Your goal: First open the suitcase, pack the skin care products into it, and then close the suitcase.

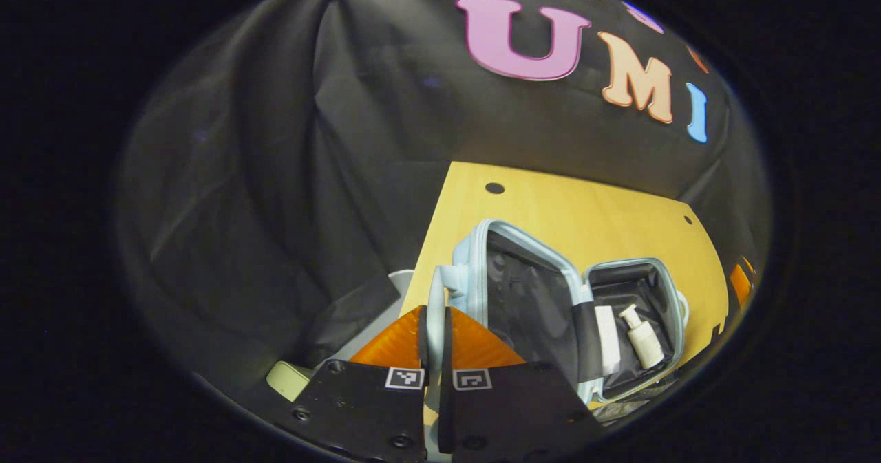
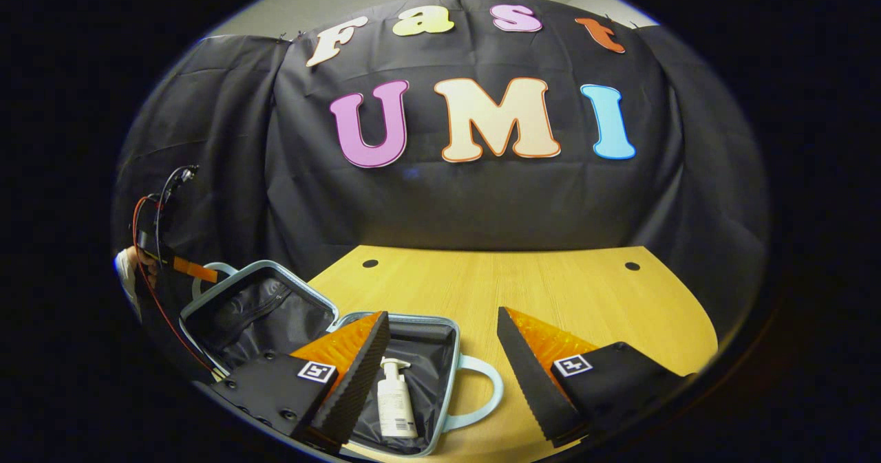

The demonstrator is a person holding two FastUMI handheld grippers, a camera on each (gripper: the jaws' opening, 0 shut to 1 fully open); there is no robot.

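The light blue suitcase (image 1: pixel 528 241) lies open on the wooden table, its dark-lined lid raised at an angle. A white pump bottle (image 1: pixel 643 340) rests in the base half. My left gripper (image 1: pixel 435 320) is shut on the lid's pale blue handle (image 1: pixel 433 289), which runs up between the fingers. In the right gripper view the suitcase (image 2: pixel 413 318) sits low and left, with the bottle (image 2: pixel 395 401) lying inside. My right gripper (image 2: pixel 440 380) hovers open over the base and its front handle (image 2: pixel 482 394), holding nothing. Far left, the left gripper (image 2: pixel 194 269) holds the lid's handle.
The table (image 2: pixel 537 284) has small round holes near its back edge and bare wood to the right of the suitcase. Its left edge (image 1: pixel 430 243) drops off to dark cloth. A pale object (image 1: pixel 285 379) lies below that edge. A hand (image 2: pixel 127 270) holds the left gripper.
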